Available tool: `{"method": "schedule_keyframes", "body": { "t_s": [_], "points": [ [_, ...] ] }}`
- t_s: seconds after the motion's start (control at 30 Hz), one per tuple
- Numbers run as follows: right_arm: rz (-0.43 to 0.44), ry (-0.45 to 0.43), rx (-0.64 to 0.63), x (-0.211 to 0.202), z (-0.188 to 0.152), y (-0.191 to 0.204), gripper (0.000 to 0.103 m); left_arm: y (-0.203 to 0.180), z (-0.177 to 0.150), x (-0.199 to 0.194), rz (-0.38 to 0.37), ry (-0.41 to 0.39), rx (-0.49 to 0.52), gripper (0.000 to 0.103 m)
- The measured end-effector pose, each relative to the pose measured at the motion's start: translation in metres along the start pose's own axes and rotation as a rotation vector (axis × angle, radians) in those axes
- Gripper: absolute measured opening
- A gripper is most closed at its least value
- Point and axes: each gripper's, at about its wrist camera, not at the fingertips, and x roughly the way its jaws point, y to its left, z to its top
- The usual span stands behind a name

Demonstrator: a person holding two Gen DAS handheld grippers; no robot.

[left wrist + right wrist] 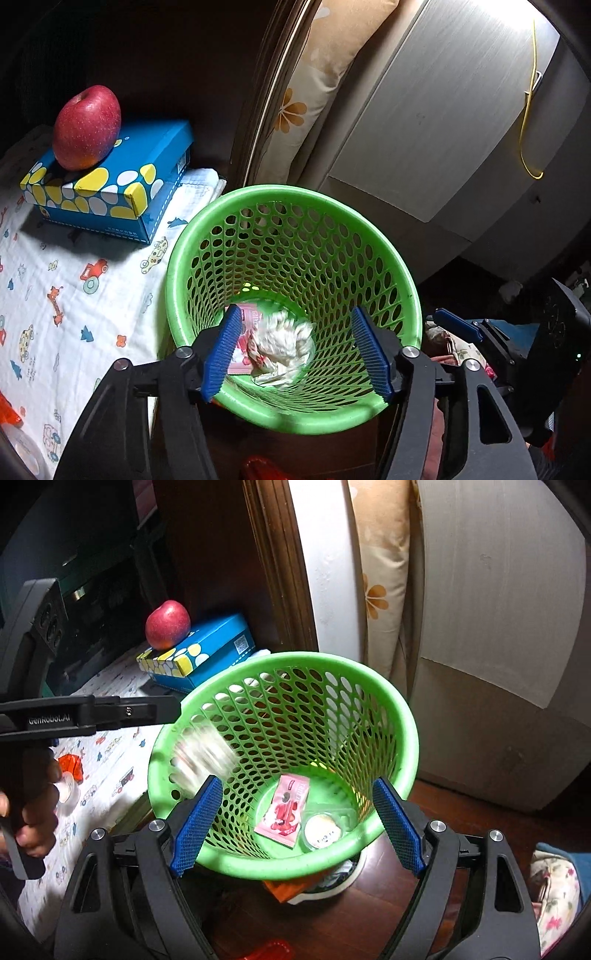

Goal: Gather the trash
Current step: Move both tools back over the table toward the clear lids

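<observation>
A green perforated trash basket stands beside the bed. My left gripper is open above its mouth; a crumpled white tissue blurs in mid-air between the blue pads, over a pink wrapper. In the right wrist view the tissue is a blur at the basket's left wall, below the left gripper's body. My right gripper is open and empty over the near rim. The pink wrapper and a small round plastic cup lie on the basket bottom.
A red apple sits on a blue tissue box on a cartoon-print sheet. A red wrapper and clear cup lie on the sheet. Pillow, cabinet, wooden floor.
</observation>
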Motion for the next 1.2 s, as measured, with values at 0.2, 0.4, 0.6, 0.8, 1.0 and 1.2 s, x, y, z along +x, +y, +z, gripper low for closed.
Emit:
{"method": "schedule_keyframes", "body": {
  "t_s": [0.2,0.4,0.6,0.8,1.0,1.2],
  "points": [
    [0.015,-0.005,-0.005,-0.007,0.0,0.006,0.083,0.005,-0.012,-0.016,0.031,-0.033,-0.002,0.062],
    [0.053,-0.013,-0.043,-0.008,0.003,0.03,0.084,0.031,-0.035,-0.056,0.126,-0.078,-0.037,0.062],
    [0.118,0.004,-0.109,-0.001,0.005,0.073,0.086,0.075,-0.069,-0.105,0.217,-0.137,-0.131,0.062],
    [0.186,0.025,-0.18,0.01,0.005,0.121,0.087,0.121,-0.106,-0.148,0.329,-0.171,-0.24,0.064],
    [0.258,0.043,-0.241,0.02,0.003,0.168,0.088,0.171,-0.149,-0.193,0.429,-0.205,-0.359,0.065],
    [0.315,0.068,-0.306,0.03,-0.002,0.213,0.088,0.218,-0.188,-0.229,0.524,-0.225,-0.478,0.065]
  ]
}}
